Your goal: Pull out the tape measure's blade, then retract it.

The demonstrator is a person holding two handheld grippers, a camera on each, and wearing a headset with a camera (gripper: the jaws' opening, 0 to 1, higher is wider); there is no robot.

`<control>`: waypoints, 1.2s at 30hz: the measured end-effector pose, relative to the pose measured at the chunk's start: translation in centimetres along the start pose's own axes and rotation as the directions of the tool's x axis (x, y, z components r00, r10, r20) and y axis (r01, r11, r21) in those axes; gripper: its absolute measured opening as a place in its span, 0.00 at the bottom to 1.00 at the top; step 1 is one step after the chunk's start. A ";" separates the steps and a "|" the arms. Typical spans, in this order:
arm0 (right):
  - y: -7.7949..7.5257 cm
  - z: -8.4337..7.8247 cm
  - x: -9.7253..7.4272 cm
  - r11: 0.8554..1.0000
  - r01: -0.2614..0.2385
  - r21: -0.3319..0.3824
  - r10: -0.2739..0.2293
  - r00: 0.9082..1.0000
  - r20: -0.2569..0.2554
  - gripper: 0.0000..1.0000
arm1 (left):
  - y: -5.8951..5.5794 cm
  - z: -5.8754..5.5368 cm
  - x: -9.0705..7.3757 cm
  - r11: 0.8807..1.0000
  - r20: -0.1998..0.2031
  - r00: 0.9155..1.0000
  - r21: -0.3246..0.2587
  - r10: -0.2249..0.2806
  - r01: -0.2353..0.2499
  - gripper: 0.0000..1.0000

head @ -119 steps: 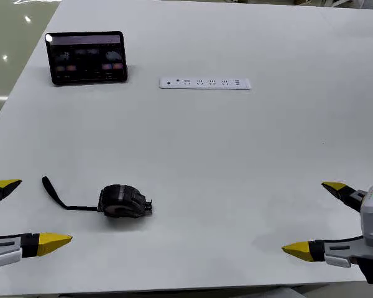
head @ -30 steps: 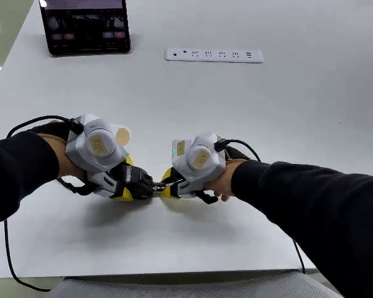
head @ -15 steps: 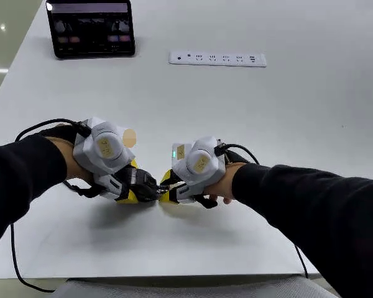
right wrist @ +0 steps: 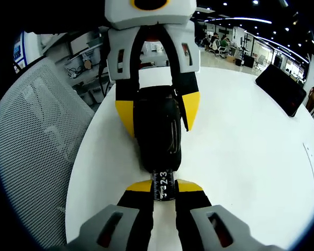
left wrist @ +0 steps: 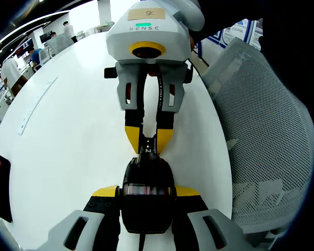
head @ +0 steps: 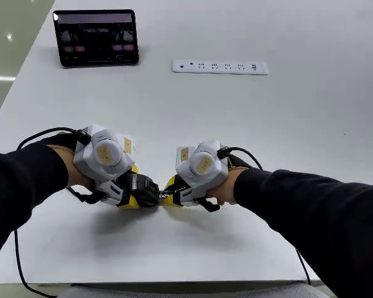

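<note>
The black tape measure [head: 143,188] rests on the white table near its front edge, between the two grippers. My left gripper [left wrist: 146,191] is shut on its case [left wrist: 147,192]; the same case [right wrist: 158,130] appears in the right gripper view, with yellow tips either side. My right gripper [right wrist: 163,186] is shut on the blade [right wrist: 163,191], a short length of which, with printed numbers, shows at the case mouth. In the head view the left gripper [head: 132,194] and right gripper [head: 170,192] nearly meet tip to tip. The blade's end hook is hidden.
A dark tablet [head: 97,37] stands at the table's far left and a white power strip [head: 220,66] lies at the far middle. Black cables [head: 37,135] trail from both grippers. A grey mesh chair [left wrist: 261,130] sits just off the table's front edge.
Four seconds ago both grippers stood open and apart, the tape measure lying free. Since then both have shut on it, and over the last second they have barely moved; the head camera tilted slightly.
</note>
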State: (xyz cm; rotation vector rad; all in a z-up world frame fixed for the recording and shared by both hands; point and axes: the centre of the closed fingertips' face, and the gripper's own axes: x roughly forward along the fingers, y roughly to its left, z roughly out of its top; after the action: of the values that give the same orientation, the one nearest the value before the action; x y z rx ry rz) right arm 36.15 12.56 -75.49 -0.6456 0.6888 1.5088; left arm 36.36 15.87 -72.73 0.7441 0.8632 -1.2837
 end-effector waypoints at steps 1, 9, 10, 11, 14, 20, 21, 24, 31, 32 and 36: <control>0.0 0.0 -0.1 1.000 0.000 -0.003 0.000 1.000 -0.002 0.10 | 0.0 0.0 0.0 1.000 0.000 1.000 0.000 0.001 -0.001 0.34; 0.1 -0.7 -0.5 1.000 0.009 -0.003 -0.009 1.000 -0.012 0.10 | -0.1 0.0 -0.1 1.000 0.007 1.000 0.004 0.006 -0.006 0.34; 0.0 -0.9 -0.6 1.000 0.011 -0.004 -0.011 1.000 -0.017 0.10 | -0.2 0.0 -0.1 1.000 0.007 1.000 0.006 0.006 -0.006 0.34; -0.1 -1.1 -0.7 1.000 0.012 -0.002 -0.012 1.000 -0.019 0.10 | -0.1 0.0 -0.1 1.000 0.008 1.000 0.006 0.006 -0.006 0.34; 0.0 -1.8 -0.9 1.000 0.012 0.007 -0.012 0.999 -0.033 0.10 | -0.1 0.1 0.0 1.000 0.024 1.000 0.013 0.006 -0.007 0.33; -0.1 -2.5 -1.5 1.000 0.022 0.015 -0.021 0.999 -0.044 0.10 | 0.0 0.1 0.1 1.000 0.025 1.000 0.010 0.015 -0.015 0.33; -0.1 -2.6 -1.6 1.000 0.023 0.014 -0.023 0.999 -0.044 0.10 | 0.0 0.1 0.1 1.000 0.025 1.000 0.009 0.015 -0.016 0.33; -0.2 -2.8 -1.7 1.000 0.025 0.017 -0.024 0.999 -0.048 0.10 | 0.1 0.1 0.2 1.000 0.026 1.000 0.007 0.017 -0.017 0.33; -0.2 -3.4 -2.2 1.000 0.029 0.009 -0.029 0.998 -0.059 0.10 | 0.1 0.0 0.2 1.000 0.022 1.000 0.008 0.018 -0.018 0.33; -0.2 -3.5 -2.3 1.000 0.030 0.008 -0.030 0.998 -0.059 0.10 | 0.1 0.0 0.2 1.000 0.022 1.000 0.008 0.018 -0.018 0.33; -0.2 -3.9 -2.7 0.999 0.035 0.006 -0.035 0.998 -0.058 0.10 | 0.2 0.0 0.2 1.000 0.024 1.000 0.004 0.017 -0.017 0.33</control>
State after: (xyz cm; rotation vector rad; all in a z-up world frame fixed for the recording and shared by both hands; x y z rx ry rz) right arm 36.49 7.86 -76.07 -0.6953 0.7231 1.4599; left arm 36.54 15.77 -72.90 0.7372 0.8336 -1.2776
